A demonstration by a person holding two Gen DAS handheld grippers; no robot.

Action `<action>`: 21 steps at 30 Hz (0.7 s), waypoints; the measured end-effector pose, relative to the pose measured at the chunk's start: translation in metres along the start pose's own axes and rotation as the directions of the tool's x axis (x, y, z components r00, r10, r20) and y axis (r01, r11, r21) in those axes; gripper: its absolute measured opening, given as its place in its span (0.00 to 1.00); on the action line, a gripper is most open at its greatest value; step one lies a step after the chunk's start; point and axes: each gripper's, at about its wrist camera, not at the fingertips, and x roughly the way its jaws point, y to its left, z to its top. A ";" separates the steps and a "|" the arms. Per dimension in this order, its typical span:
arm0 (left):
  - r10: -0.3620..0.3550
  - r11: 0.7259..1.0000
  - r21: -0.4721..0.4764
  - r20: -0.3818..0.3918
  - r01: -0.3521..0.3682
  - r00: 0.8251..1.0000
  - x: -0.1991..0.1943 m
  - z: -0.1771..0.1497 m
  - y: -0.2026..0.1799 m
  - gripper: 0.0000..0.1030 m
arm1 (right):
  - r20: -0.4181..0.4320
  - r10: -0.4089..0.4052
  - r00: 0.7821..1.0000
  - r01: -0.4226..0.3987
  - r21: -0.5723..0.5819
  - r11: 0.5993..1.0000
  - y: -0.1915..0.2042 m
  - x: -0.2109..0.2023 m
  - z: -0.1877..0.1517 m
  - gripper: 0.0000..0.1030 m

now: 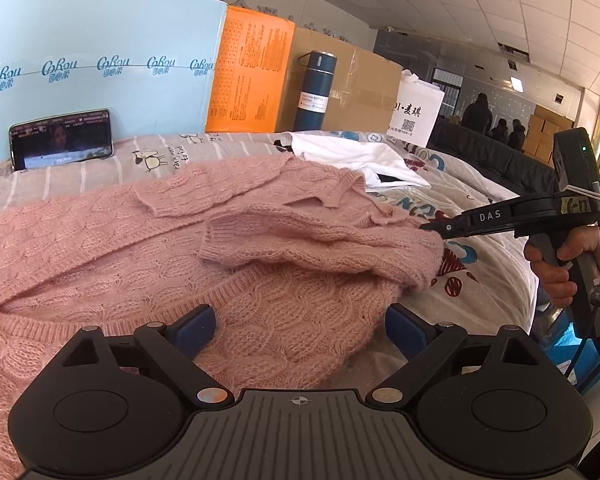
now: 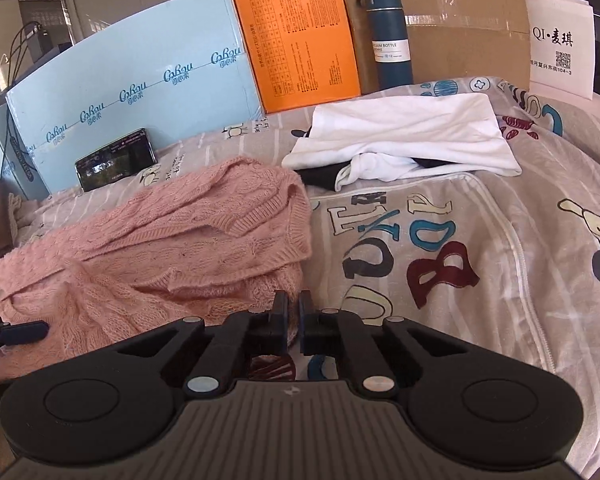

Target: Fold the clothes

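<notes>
A pink cable-knit sweater (image 1: 148,240) lies spread on the printed bedsheet (image 1: 488,216), one sleeve folded across its body. My left gripper (image 1: 300,330) is open, its blue pads either side of the sweater's lower part. My right gripper (image 1: 430,226) is shut on a fold at the sweater's right edge. In the right wrist view the right gripper (image 2: 294,320) pinches pink knit between its pads, and the sweater (image 2: 160,240) fills the left. A fingertip (image 2: 24,333) of the left gripper shows at the left edge.
A folded white garment (image 2: 404,136) lies behind the sweater. A phone (image 1: 60,142), a blue board (image 1: 100,40), an orange box (image 1: 248,76), a dark blue bottle (image 1: 314,92), a cardboard box (image 1: 360,84) and a white bag (image 1: 416,112) stand at the back.
</notes>
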 end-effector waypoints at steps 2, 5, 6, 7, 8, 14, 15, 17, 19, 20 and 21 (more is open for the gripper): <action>0.001 1.000 -0.001 0.002 -0.001 1.000 -0.001 0.000 0.000 0.92 | -0.006 0.004 1.000 -0.004 0.014 1.000 -0.004 0.005 -0.003 0.05; -0.002 1.000 -0.027 0.038 0.003 0.999 -0.007 0.006 0.004 0.92 | 0.022 0.013 1.000 -0.013 0.013 1.000 -0.003 0.001 -0.003 0.16; -0.001 0.999 -0.038 0.056 0.003 0.998 -0.009 0.008 0.006 0.92 | 0.043 0.011 0.999 -0.012 0.010 1.000 -0.002 -0.004 -0.002 0.31; 0.017 0.998 -0.055 0.086 -0.013 0.996 -0.014 0.015 0.009 0.92 | 0.067 0.007 0.998 -0.007 0.007 1.000 0.000 -0.009 -0.002 0.39; 0.042 0.998 -0.060 0.113 -0.036 0.993 -0.017 0.022 0.012 0.92 | 0.094 0.003 0.996 -0.003 0.000 1.000 0.001 -0.014 -0.002 0.45; 0.160 0.968 0.179 0.084 -0.173 0.984 0.014 0.053 0.021 0.91 | 0.167 0.122 0.978 -0.121 -0.015 0.993 0.007 -0.031 -0.003 0.53; 0.161 0.963 0.212 0.052 -0.168 0.986 0.025 0.055 0.024 0.91 | 0.170 0.137 0.976 -0.136 -0.014 0.991 0.008 -0.032 -0.004 0.53; 0.074 0.975 0.214 -0.026 -0.066 0.997 0.045 0.056 0.035 0.80 | 0.172 0.160 0.972 -0.162 -0.003 0.987 0.008 -0.032 -0.007 0.54; -0.006 0.985 0.170 -0.067 0.017 0.998 0.051 0.055 0.042 0.33 | 0.177 0.177 0.968 -0.183 0.018 0.983 0.008 -0.032 -0.011 0.54; -0.038 0.988 0.145 -0.072 0.048 0.997 0.051 0.054 0.044 0.22 | 0.181 0.186 0.966 -0.194 0.028 0.981 0.008 -0.033 -0.013 0.54; -0.063 0.988 0.137 -0.045 0.068 0.997 0.044 0.052 0.043 0.19 | 0.186 0.198 0.962 -0.207 0.032 0.978 0.008 -0.034 -0.014 0.54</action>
